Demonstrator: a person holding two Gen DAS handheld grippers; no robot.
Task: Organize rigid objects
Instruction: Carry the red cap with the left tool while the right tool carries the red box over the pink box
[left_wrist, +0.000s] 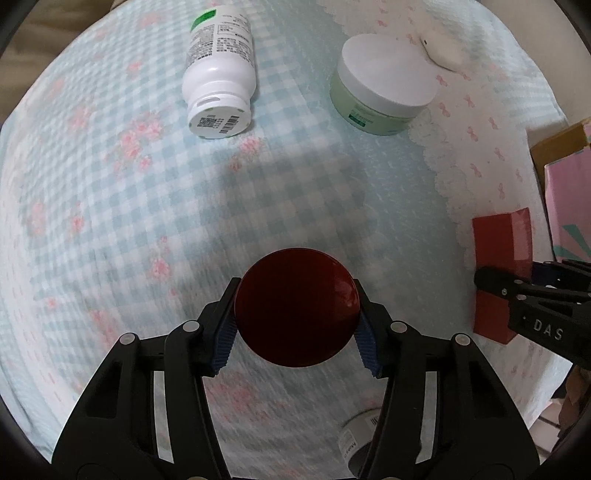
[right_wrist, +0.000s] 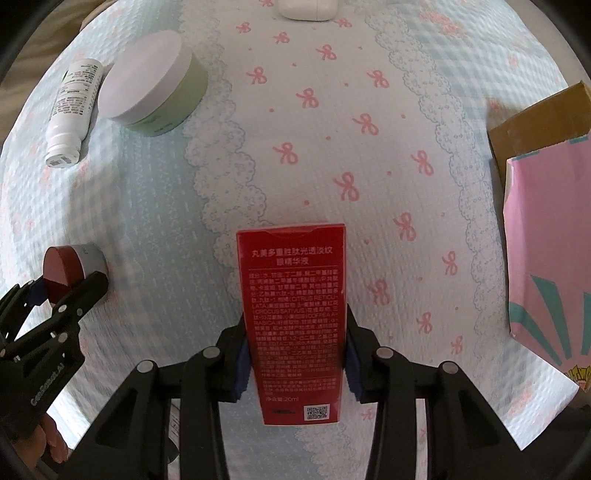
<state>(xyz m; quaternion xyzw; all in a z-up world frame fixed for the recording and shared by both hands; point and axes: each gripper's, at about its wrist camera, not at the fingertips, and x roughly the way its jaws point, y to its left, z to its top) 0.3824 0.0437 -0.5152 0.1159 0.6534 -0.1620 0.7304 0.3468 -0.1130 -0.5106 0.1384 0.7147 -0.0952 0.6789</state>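
Left wrist view: our left tool (left_wrist: 295, 325) is clamped on a round jar with a dark red lid (left_wrist: 296, 307), blue pads (left_wrist: 222, 341) pressing its sides, over the blue checked cloth (left_wrist: 110, 221) with pink flowers. Beyond it a white bottle (left_wrist: 219, 79) lies on its side, a green patch and small print on its label, barcodes on its end. To its right stands a pale green jar with a white lid (left_wrist: 384, 86), then a small white case (left_wrist: 445, 50). At the right edge the right tool (left_wrist: 517, 295), lettered "DAS", grips a red carton (left_wrist: 500, 258).

Right wrist view: our right tool (right_wrist: 297, 354) is clamped on the red carton (right_wrist: 293, 317), which we see face-on. Its white print is Chinese, with "CITRUS RETICULATA", "CROCUS SATIVUS", "20ml" and a QR code legible. It sits over the bow-patterned strip of the cloth (right_wrist: 332, 129). At left, the left tool (right_wrist: 55, 291) holds the red-lidded jar (right_wrist: 68, 267), whose wall looks grey. The bottle (right_wrist: 72, 110), green jar (right_wrist: 155, 83) and white case (right_wrist: 306, 9) lie farther off; a pink printed box (right_wrist: 546, 240) and a cardboard flap (right_wrist: 535, 122) are at right.
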